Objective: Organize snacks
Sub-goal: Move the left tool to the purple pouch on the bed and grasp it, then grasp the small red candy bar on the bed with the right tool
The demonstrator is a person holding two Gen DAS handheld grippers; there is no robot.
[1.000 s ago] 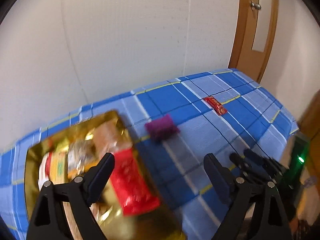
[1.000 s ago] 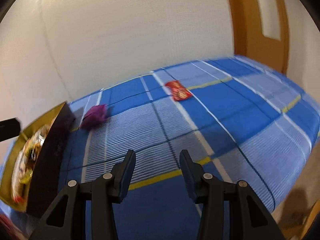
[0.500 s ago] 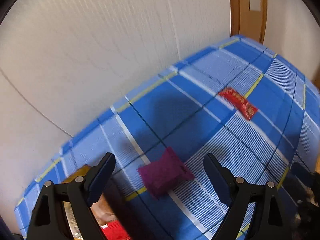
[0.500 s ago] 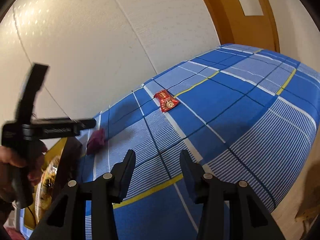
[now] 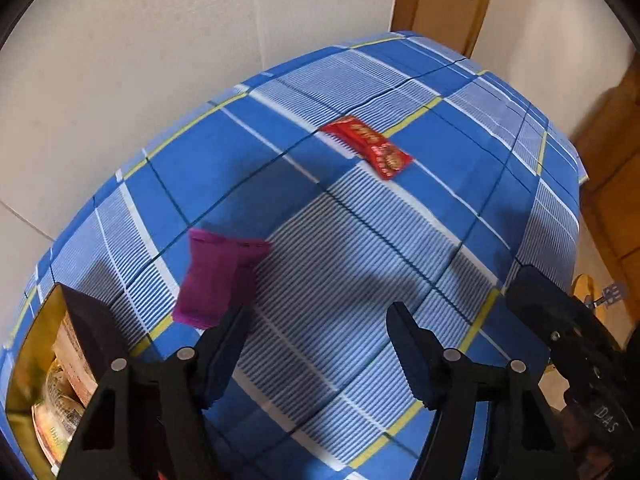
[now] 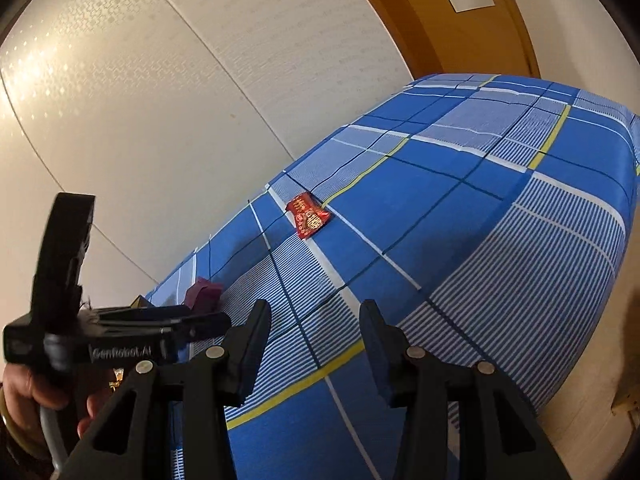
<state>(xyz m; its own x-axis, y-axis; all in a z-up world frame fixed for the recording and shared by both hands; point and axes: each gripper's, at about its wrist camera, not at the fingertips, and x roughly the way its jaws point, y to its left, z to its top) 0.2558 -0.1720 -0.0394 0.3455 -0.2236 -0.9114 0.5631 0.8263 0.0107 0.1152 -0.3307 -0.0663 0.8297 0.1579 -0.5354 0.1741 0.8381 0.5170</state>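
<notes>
- Two loose snack packets lay on the blue checked cloth (image 5: 400,264): one purple packet (image 5: 218,280) and one red packet (image 5: 366,146), well apart from each other.
- One gold box (image 5: 24,364) sat at the cloth's left end with several wrapped snacks inside; their number could not be counted.
- Two grippers were in use. The left gripper (image 5: 316,320) pointed steeply down at the cloth, its jaws parted with only cloth between them; the purple packet lay just beyond the left fingertip (image 5: 236,320), partly overlapped by it in the left wrist view, and whether they touched could not be told.
- Its jaws had just been closing, with nothing caught between them.
- The right gripper (image 6: 314,322) hung over the near part of the cloth, jaws a modest way apart and empty, the same gap as a second earlier.
- One hand (image 6: 36,392) showed at the left edge of the right wrist view, wrapped around the left gripper's handle.
- Compared with a second earlier, the left camera no longer looked over the open gold box; the box had slid to the lower left corner and the purple packet had come much nearer to the fingers.
- Neither packet had changed its place on the cloth.
</notes>
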